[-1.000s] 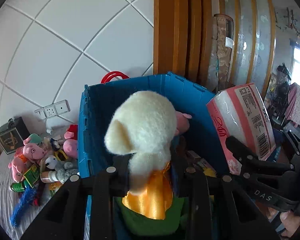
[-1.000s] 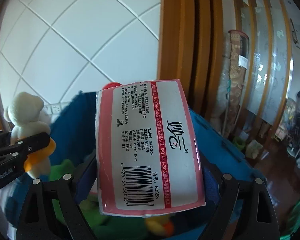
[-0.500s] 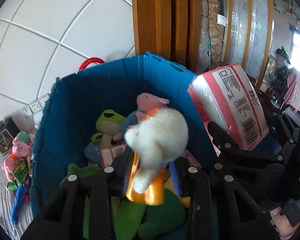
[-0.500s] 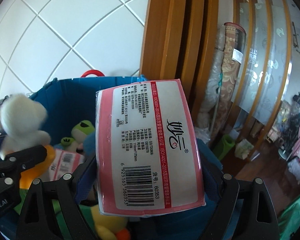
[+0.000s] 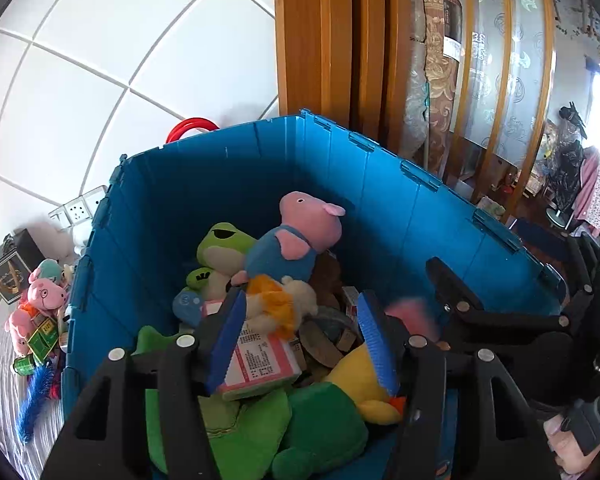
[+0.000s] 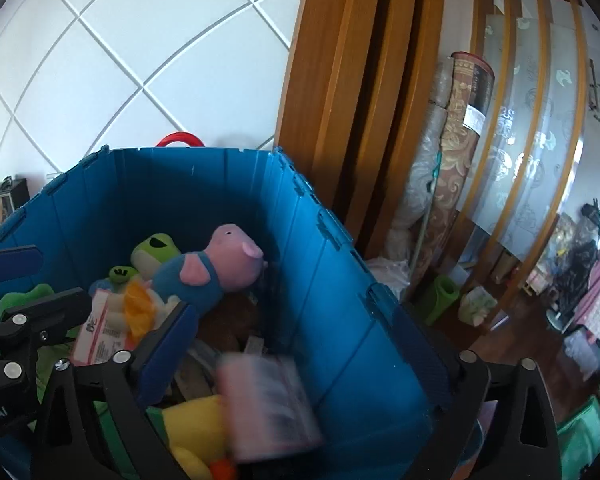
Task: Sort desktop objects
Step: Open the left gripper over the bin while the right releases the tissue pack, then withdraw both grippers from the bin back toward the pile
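Left gripper [image 5: 300, 336] was seen opening at lower centre, its white plush [image 5: 278, 308] released onto the pile in the blue crate [image 5: 380, 208], while right gripper [image 6: 296, 364] was spread wide, its tissue pack [image 6: 268, 404] blurred, dropping in at lower centre, so both items were judged sorted.

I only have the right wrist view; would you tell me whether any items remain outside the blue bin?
Observer: Yes. The left wrist view shows a small pile on the table left of the blue bin: a pink pig plush, a green can and a blue brush, among others.
Operator: Thank you. Is the white plush clear of the left gripper?
Observer: It appears so. The white plush in its orange dress lies on a tissue pack inside the bin, seen through the gap of the left gripper. Its jaws are opening, and neither pad seems to press on the plush.
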Demonstrator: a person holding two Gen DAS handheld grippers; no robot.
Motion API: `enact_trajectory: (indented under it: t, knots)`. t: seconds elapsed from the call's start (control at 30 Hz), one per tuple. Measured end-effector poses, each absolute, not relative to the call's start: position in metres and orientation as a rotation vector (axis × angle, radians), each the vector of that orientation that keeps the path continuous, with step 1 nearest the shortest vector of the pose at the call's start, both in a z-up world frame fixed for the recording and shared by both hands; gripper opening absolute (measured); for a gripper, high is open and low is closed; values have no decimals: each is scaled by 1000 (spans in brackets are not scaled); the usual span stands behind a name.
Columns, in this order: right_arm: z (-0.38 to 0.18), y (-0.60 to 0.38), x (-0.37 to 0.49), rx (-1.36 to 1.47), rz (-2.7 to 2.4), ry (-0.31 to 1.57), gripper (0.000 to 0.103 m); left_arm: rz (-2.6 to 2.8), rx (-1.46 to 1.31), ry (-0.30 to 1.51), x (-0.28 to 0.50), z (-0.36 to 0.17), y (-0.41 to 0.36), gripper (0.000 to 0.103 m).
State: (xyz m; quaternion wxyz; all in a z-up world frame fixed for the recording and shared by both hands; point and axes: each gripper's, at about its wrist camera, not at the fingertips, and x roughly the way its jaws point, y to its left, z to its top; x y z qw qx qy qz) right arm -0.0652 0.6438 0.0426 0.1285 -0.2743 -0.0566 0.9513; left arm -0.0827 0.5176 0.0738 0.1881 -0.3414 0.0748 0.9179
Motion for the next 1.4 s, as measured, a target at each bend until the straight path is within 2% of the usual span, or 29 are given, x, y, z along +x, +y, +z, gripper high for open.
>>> enact_trajectory:
  t: [0.37,0.5,0.73,1.1,1.4]
  knots:
    - [51,628,-46,-778,2803,-159,103,2635,-903,153,-65,84,482,57]
    - [55,612,-38,-772,2835,-159,103,2682,-855,115,-54,91,457,67]
    - [66,570,-29,-738,2919,-169,103,2798,-752,60,-34,105,401,78]
    - [85,472,-32,-696,3082,-216,103,2939,-633,-79,-23,111,283,79]
    - [98,371,-29,-662,3200,-208,103,2993,-693,-131,-30,92,170,79]
